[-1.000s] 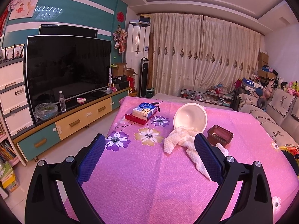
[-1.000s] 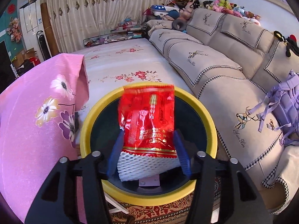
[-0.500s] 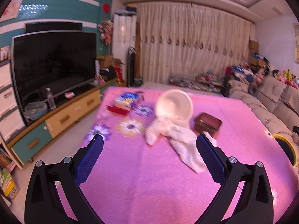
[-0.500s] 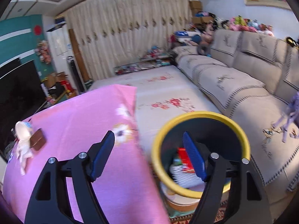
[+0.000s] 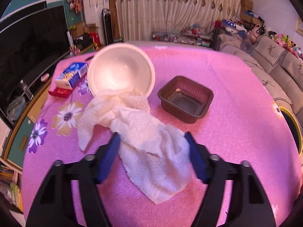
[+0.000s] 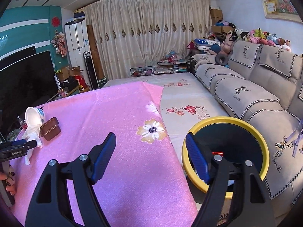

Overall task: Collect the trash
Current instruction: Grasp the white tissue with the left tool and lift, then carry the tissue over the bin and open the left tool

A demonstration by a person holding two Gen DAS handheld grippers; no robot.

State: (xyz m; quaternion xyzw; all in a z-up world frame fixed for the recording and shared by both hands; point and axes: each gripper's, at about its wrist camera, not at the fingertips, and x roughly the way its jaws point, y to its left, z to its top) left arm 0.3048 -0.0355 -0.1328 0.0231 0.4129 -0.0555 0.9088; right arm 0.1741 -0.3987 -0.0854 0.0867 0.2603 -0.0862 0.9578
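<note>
Some trash is already in: I can see a red packet (image 6: 217, 153) lying inside the yellow-rimmed bin (image 6: 265, 151), which stands on the floor just right of the table (image 6: 123, 113), between it and the sofa (image 6: 255, 94). Left on the pink cloth, at the far left, are the crumpled tissue (image 5: 144, 132), the white bowl (image 5: 121, 71) tipped on its side with the tissue's far end at its mouth, and the brown tray (image 5: 186, 98) just right of the bowl. A blue box (image 5: 73, 74) on a red sleeve lies left of the bowl; I can't tell whether that counts as trash. So I judge the job well short of half done.

My left gripper (image 5: 152, 151) points down at the table, its jaws straddling the near end of the tissue. They have just been closing, and the pads sit right at the tissue's edges, but I judge they are not yet pressing it.

My right gripper (image 6: 150, 147) hangs above the table's near right edge, angled gently down, with its right finger over the bin's rim. Its jaws stand apart and empty.
</note>
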